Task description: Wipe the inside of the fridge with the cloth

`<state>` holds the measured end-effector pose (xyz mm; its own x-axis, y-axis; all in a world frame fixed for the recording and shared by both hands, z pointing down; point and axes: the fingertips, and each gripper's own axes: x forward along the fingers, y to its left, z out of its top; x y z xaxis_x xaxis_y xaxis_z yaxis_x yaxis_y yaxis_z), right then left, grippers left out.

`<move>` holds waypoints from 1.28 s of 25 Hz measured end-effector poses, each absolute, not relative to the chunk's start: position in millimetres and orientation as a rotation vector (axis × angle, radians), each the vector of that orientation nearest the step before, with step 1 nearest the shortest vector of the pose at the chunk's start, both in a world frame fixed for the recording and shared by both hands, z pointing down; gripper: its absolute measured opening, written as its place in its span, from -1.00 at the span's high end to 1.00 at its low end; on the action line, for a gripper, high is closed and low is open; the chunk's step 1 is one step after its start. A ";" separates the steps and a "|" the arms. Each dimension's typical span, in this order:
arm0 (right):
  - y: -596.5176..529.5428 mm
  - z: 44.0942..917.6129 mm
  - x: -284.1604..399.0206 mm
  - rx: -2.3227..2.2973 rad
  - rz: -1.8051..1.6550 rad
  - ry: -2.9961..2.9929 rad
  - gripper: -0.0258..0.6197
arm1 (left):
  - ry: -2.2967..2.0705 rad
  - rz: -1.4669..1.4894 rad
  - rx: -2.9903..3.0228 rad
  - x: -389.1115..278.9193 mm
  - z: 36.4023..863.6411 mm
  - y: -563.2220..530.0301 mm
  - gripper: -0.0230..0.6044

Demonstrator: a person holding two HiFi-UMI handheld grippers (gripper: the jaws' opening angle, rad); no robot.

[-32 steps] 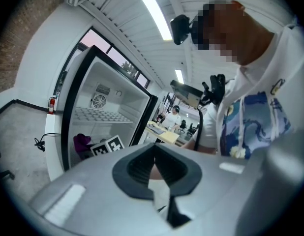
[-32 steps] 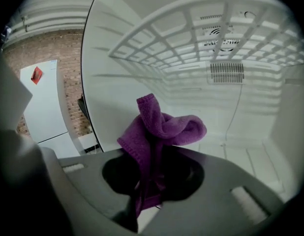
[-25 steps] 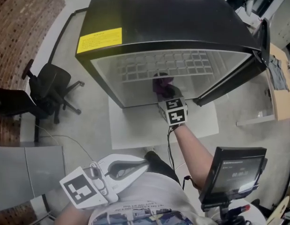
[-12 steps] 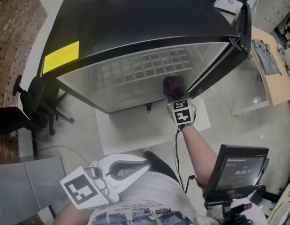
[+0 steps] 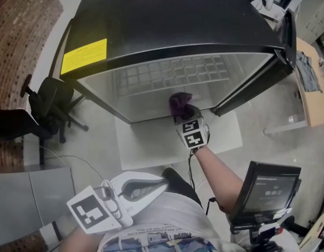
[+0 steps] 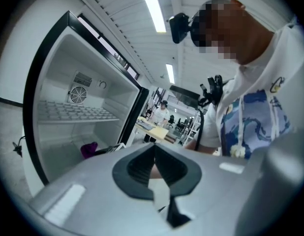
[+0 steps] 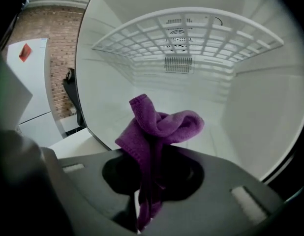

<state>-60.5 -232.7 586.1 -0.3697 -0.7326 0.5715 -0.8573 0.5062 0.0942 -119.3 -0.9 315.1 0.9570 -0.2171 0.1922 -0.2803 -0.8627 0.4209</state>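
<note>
A black fridge (image 5: 167,20) stands open, white inside, with a wire shelf (image 5: 172,73) across it. My right gripper (image 5: 184,114) is at the front of the fridge floor, shut on a bunched purple cloth (image 5: 181,104). In the right gripper view the purple cloth (image 7: 157,129) sticks up between the jaws, over the white fridge floor (image 7: 211,132). My left gripper (image 5: 151,185) is held low near the person's body, away from the fridge, jaws closed with nothing in them. The left gripper view shows the cloth (image 6: 89,149) small inside the fridge.
The fridge door (image 5: 280,62) hangs open to the right. A white mat (image 5: 151,138) lies on the floor before the fridge. A black office chair (image 5: 44,106) stands at the left, a wooden desk (image 5: 314,88) at the right, and a screen on a stand (image 5: 267,190) at lower right.
My right gripper with the cloth has moved left and toward the front along the fridge floor, back from the right side. The left gripper has stayed where it was.
</note>
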 end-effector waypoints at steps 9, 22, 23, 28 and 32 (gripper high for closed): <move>-208.3 587.2 -167.2 1.056 0.305 -2.352 0.68 | -0.484 0.168 2.613 -136.3 316.5 -9.0 0.91; -157.8 583.8 -237.4 0.607 0.523 -2.544 0.68 | -0.667 0.095 2.549 -128.5 324.0 -29.4 0.91; -151.7 577.8 -233.9 0.569 0.524 -2.556 0.68 | -0.662 0.098 2.561 -125.9 323.1 -26.8 0.91; -125.6 539.2 -179.4 0.558 0.440 -2.570 0.68 | -0.600 0.094 2.654 -106.2 310.8 -0.2 0.91; -113.0 485.6 -124.1 0.684 0.321 -2.608 0.68 | -0.597 0.036 2.718 -93.5 293.6 24.9 0.91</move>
